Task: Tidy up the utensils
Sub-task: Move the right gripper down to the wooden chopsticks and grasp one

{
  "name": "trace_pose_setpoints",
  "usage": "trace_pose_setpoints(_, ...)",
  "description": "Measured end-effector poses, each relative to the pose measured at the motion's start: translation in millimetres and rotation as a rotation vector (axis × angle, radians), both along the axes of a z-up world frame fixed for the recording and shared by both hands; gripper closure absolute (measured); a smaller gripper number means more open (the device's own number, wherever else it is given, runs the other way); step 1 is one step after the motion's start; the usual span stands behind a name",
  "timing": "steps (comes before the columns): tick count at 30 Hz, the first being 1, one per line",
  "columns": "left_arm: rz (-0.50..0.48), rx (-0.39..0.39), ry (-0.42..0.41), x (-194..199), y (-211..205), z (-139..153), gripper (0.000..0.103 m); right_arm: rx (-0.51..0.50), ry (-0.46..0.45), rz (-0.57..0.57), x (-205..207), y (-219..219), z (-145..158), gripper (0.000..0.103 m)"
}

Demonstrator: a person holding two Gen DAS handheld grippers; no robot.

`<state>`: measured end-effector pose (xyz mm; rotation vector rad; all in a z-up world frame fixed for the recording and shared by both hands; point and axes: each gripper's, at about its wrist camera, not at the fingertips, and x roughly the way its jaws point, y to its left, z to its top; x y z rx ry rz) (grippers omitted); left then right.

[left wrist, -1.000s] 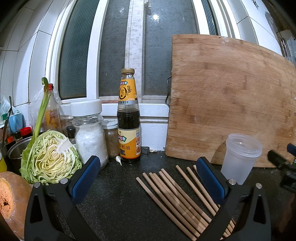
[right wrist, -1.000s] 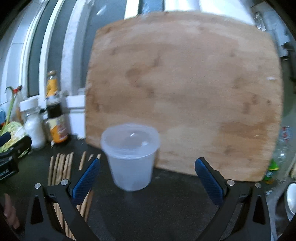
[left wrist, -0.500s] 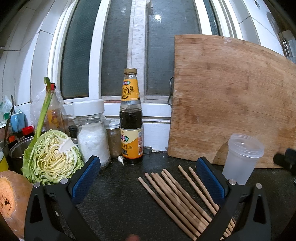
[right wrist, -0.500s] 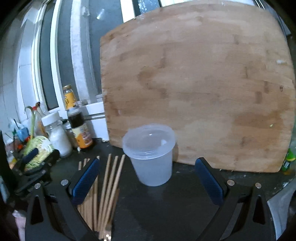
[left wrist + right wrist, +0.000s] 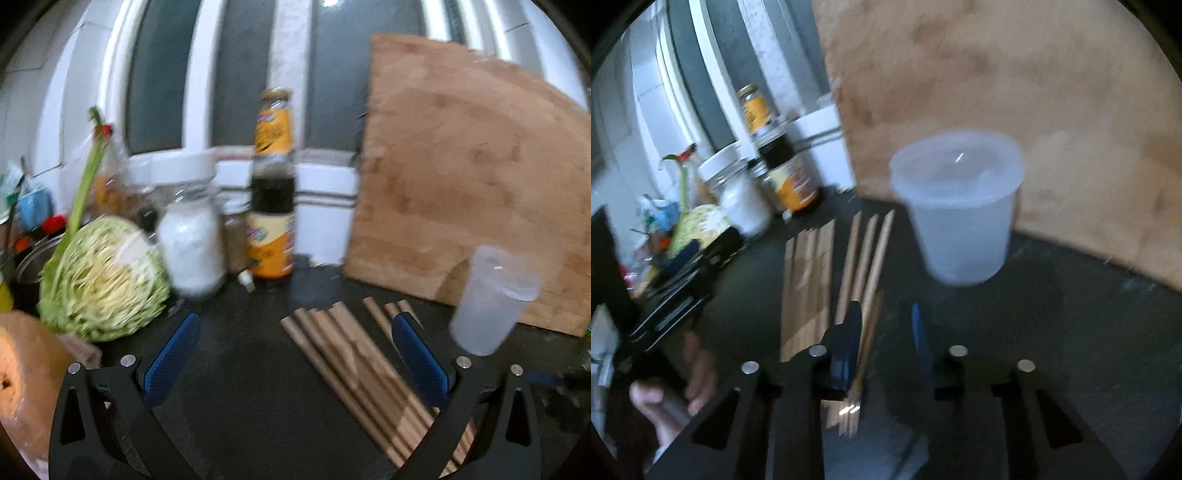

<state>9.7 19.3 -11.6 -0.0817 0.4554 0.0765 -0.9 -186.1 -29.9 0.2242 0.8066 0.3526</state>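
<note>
Several wooden chopsticks [image 5: 354, 354] lie side by side on the dark counter, also in the right wrist view [image 5: 827, 273]. A translucent plastic cup [image 5: 491, 299] stands upright to their right, in front of the board [image 5: 956, 210]. My left gripper [image 5: 295, 350] is open and empty, low over the counter, its right finger over the chopsticks. My right gripper [image 5: 886, 332] has its jaws narrowed to a small gap over the near ends of the chopsticks; blur hides whether it grips any.
A big wooden cutting board [image 5: 472, 184] leans on the window wall. A sauce bottle [image 5: 273, 206], a salt jar [image 5: 188, 225], half a cabbage [image 5: 103, 277] and a squash [image 5: 26, 373] crowd the left. A hand [image 5: 676, 398] holds the left gripper.
My right gripper has swung left and down over the chopstick ends and narrowed its jaws from wide open. The left view has tilted slightly and blurred.
</note>
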Motion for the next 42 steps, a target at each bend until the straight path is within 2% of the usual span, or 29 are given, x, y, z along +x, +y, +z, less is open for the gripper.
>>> trace_pose_setpoints(3,-0.019,-0.029,0.022,2,4,-3,0.000,-0.015,0.041,0.026,-7,10,-8,0.082)
trace_pose_setpoints(8,-0.040,-0.032,0.050,5,1,-6,0.000,0.057,0.122,0.031,-11,15,-18,0.082)
trace_pose_setpoints(13,-0.033,-0.074,0.058,5,9,-6,0.000,0.058,0.147,0.009,-12,13,-22,0.082)
trace_pose_setpoints(18,-0.034,-0.057,0.042,2,6,-4,0.000,0.058,0.192,0.008,-11,15,-34,0.082)
trace_pose_setpoints(24,-0.027,-0.054,0.050,2,6,-4,0.000,0.078,0.213,0.036,-9,24,-40,0.100)
trace_pose_setpoints(29,-0.028,-0.060,0.057,4,8,-5,0.000,-0.005,0.139,0.002,-11,27,-34,0.100)
trace_pose_setpoints(32,-0.054,-0.065,0.057,4,9,-6,0.000,-0.012,0.099,0.014,-15,28,-28,0.100)
trace_pose_setpoints(34,-0.126,-0.097,0.077,7,8,-7,0.000,-0.036,0.042,0.023,-21,30,-22,0.100)
trace_pose_setpoints(35,-0.177,-0.145,0.114,11,8,-8,0.000,-0.052,0.020,0.026,-22,32,-20,0.100)
trace_pose_setpoints(38,-0.308,-0.409,0.231,26,15,-14,0.000,-0.080,-0.041,0.048,-26,36,-17,0.100)
trace_pose_setpoints(39,-0.330,-0.464,0.270,32,14,-16,0.001,-0.079,-0.047,0.055,-26,36,-17,0.100)
trace_pose_setpoints(40,-0.351,-0.493,0.311,39,10,-17,0.007,-0.074,-0.053,0.063,-25,37,-17,0.100)
trace_pose_setpoints(42,-0.387,-0.478,0.354,47,-4,-15,0.021,-0.058,-0.069,0.079,-26,37,-15,0.100)
